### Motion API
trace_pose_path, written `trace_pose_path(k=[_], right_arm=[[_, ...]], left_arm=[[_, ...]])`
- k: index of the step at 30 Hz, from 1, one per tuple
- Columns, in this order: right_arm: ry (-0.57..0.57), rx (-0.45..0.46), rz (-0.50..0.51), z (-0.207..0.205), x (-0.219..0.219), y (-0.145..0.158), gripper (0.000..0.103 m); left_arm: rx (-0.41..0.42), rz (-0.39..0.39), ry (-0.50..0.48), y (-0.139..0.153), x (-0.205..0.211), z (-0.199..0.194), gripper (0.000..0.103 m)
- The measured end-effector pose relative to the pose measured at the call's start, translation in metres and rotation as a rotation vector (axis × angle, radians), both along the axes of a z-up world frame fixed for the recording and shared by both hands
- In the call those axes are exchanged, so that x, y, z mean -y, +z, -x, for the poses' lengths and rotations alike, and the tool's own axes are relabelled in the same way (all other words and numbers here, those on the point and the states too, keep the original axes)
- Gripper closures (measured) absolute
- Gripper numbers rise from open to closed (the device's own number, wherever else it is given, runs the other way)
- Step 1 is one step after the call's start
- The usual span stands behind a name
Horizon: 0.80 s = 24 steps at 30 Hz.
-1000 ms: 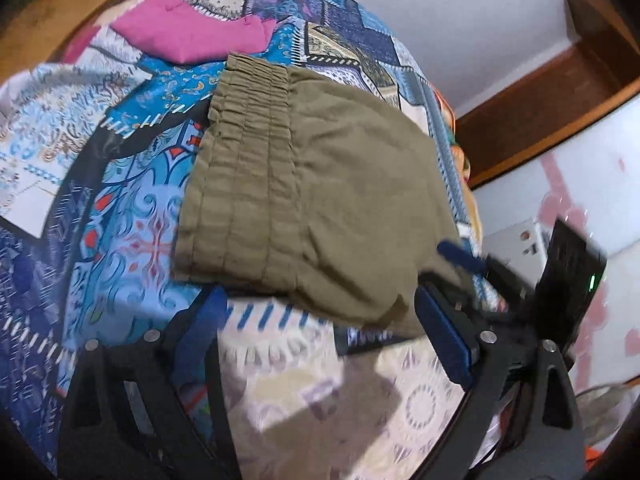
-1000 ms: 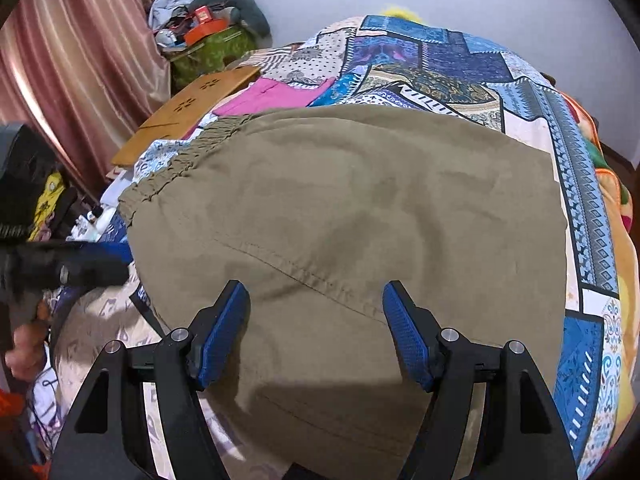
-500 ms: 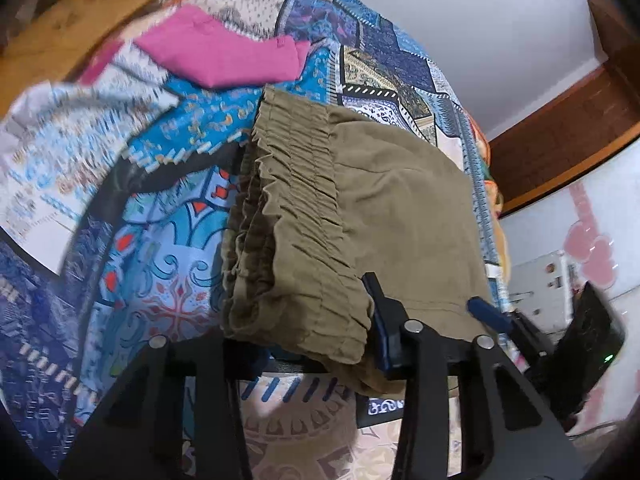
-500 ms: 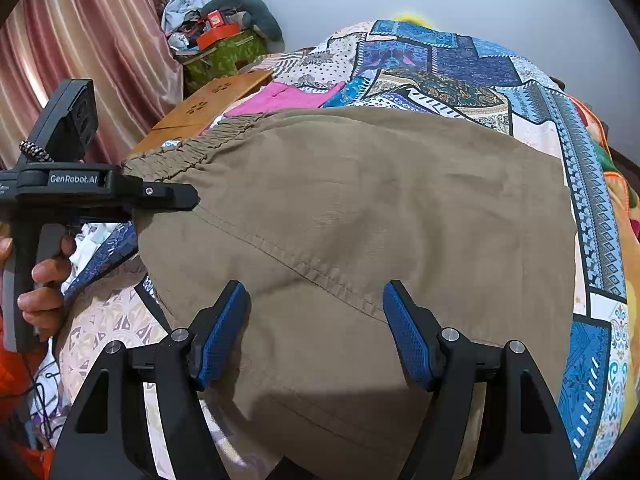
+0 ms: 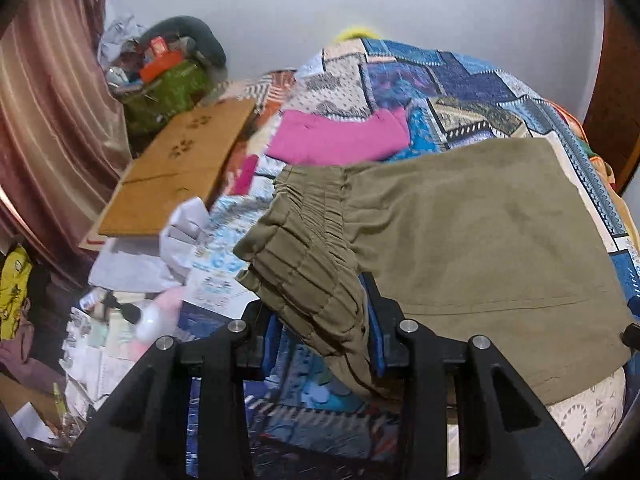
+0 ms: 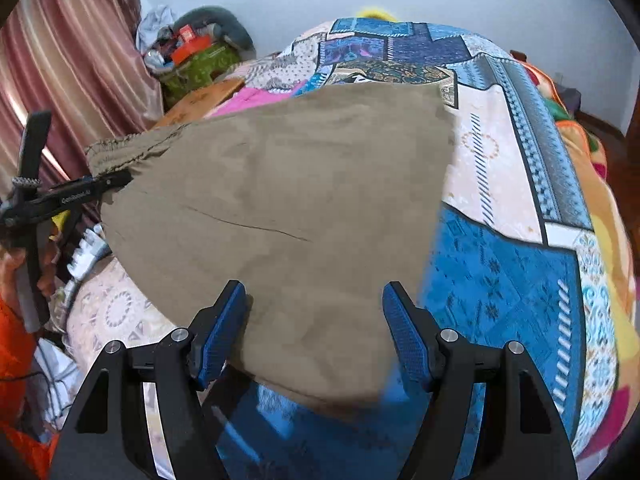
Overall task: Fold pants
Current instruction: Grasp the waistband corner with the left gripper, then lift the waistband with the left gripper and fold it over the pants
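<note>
1. Pants point(image 5: 472, 232) in an olive-green color are lying on the patchwork bedspread point(image 5: 448, 80), folded into a short, wide shape.
2. The left gripper point(image 5: 320, 320) is pinching the stretchy, bunched waistband point(image 5: 304, 240), with its jaws closed tight on the cloth.
3. That waistband corner is being held up off the bed, and the cloth is drooping down between the black fingers.
4. The right gripper point(image 6: 316, 328) is sitting with its jaws wide apart, one blue pad point(image 6: 218, 336) on each side of the near end of the pants.
5. The pads are not squeezing the cloth; I cannot tell if they are touching it.
6. In the right wrist view, the left gripper is showing at the far left, gripping the waistband edge, with a hand point(image 6: 16, 268) wrapped around its handle.
7. A pink cloth point(image 5: 340, 136) is lying on the bedspread just beyond the waistband.
8. A brown cardboard sheet point(image 5: 180, 172) is resting at the bed's left side, near the striped curtain point(image 5: 44, 120).
9. A green bag point(image 5: 168, 96) full of things is sitting in the corner by the wall.
</note>
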State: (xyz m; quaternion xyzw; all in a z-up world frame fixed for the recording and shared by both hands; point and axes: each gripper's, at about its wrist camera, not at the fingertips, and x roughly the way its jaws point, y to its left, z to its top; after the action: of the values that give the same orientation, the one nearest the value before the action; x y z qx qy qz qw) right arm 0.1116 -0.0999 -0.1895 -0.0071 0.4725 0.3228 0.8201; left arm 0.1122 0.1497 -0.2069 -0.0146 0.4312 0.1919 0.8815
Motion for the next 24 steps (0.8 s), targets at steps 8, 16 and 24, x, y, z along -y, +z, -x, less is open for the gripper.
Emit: trace_pose_path(k=[8, 16, 24], right_arm=[[-0.074, -0.058, -0.069, 0.003, 0.013, -0.01, 0.036], [-0.087, -0.048, -0.076, 0.005, 0.019, -0.011, 0.036], [-0.098, -0.044, -0.082, 0.008, 0.022, -0.011, 0.036]], left_arm=[[0.115, -0.071, -0.11, 0.049, 0.036, 0.001, 0.071], [0.239, 0.046, -0.295, 0.106, 0.08, -0.012, 0.077], [0.243, 0.113, -0.439, 0.117, 0.131, -0.034, 0.078]])
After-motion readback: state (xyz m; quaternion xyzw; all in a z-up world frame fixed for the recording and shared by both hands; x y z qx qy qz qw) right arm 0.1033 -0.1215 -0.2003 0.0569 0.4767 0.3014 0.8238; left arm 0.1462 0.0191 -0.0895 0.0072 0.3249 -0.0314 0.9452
